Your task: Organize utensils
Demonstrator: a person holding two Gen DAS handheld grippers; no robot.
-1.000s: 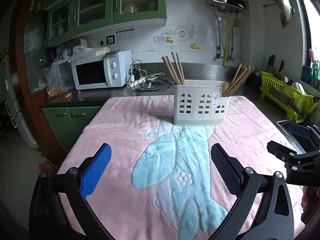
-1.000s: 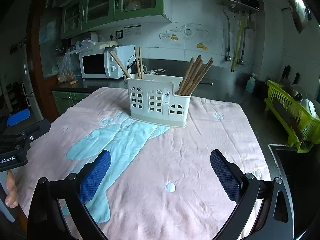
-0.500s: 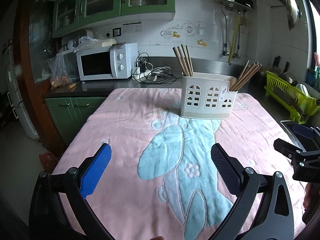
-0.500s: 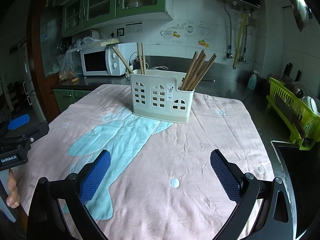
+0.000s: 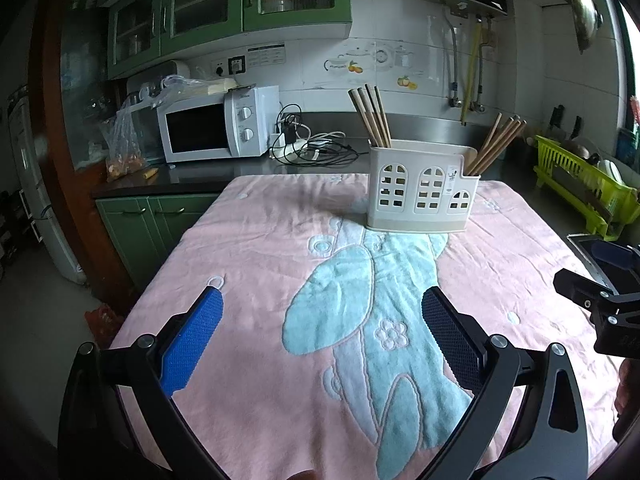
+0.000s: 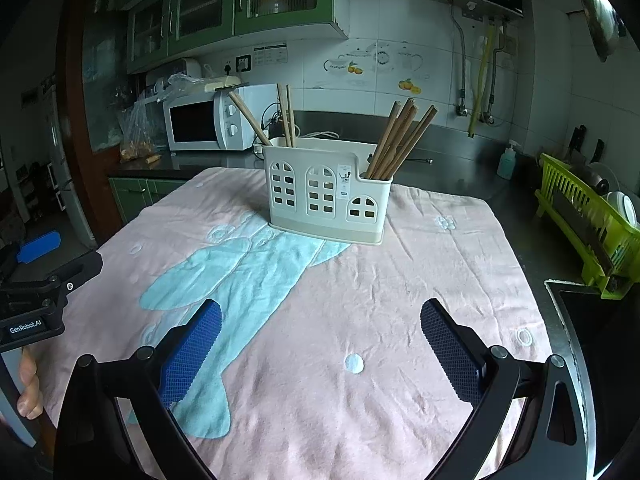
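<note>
Both left tongs (image 5: 320, 344) and right tongs (image 6: 320, 344) gape empty, well short of the white slotted plastic utensil caddy (image 6: 326, 196) straight ahead, its brown wooden chopsticks (image 6: 400, 140) leaning near-upright.

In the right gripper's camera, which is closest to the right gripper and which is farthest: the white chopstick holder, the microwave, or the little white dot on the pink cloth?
From the right gripper:
1. White dot, on the cloth just ahead.
2. Chopstick holder, mid-table.
3. Microwave, on the back counter, left.
</note>
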